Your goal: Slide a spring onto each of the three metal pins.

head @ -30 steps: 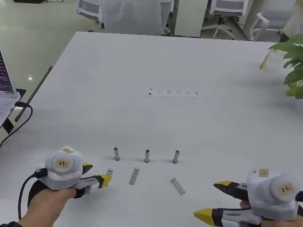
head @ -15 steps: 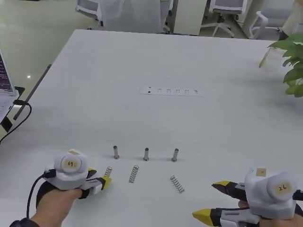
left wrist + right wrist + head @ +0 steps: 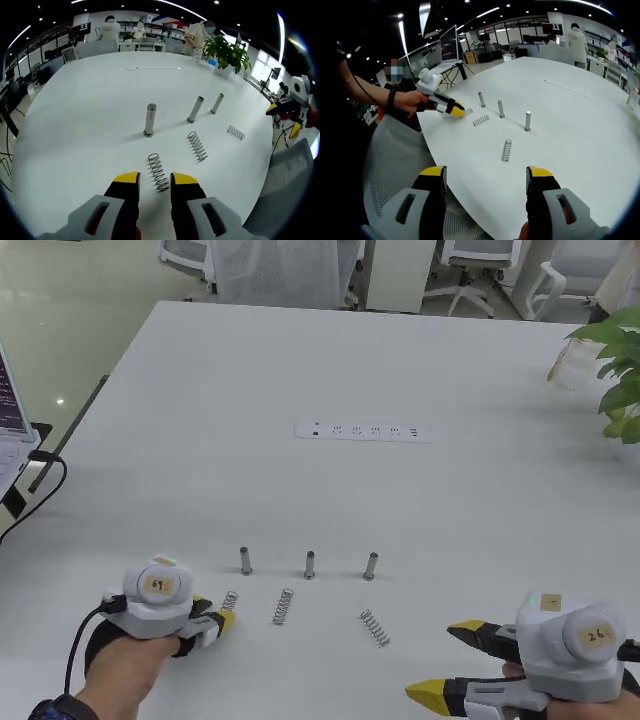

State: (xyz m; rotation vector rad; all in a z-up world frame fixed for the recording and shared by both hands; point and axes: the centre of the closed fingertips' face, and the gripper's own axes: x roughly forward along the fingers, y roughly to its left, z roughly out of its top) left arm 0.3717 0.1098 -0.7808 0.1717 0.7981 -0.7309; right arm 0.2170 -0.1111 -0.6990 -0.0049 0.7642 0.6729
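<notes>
Three metal pins stand upright in a row on the white table: left pin (image 3: 246, 560) (image 3: 150, 120), middle pin (image 3: 310, 564), right pin (image 3: 371, 566). Three springs lie flat in front of them: left spring (image 3: 230, 601) (image 3: 158, 172), middle spring (image 3: 283, 606) (image 3: 197, 146), right spring (image 3: 375, 627) (image 3: 506, 150). My left gripper (image 3: 218, 618) (image 3: 155, 178) is low at the table, open by a narrow gap, and the left spring's near end lies between its yellow tips. My right gripper (image 3: 445, 662) (image 3: 486, 173) is wide open at the near right, holding nothing.
A white power strip (image 3: 364, 432) lies mid-table beyond the pins. A green plant (image 3: 620, 370) stands at the right edge, a laptop and black cable (image 3: 40, 490) at the left. Office chairs stand beyond the far edge.
The left gripper's jaws have narrowed around the near end of the left spring, and its body has shifted slightly right. The right gripper has hardly moved.
</notes>
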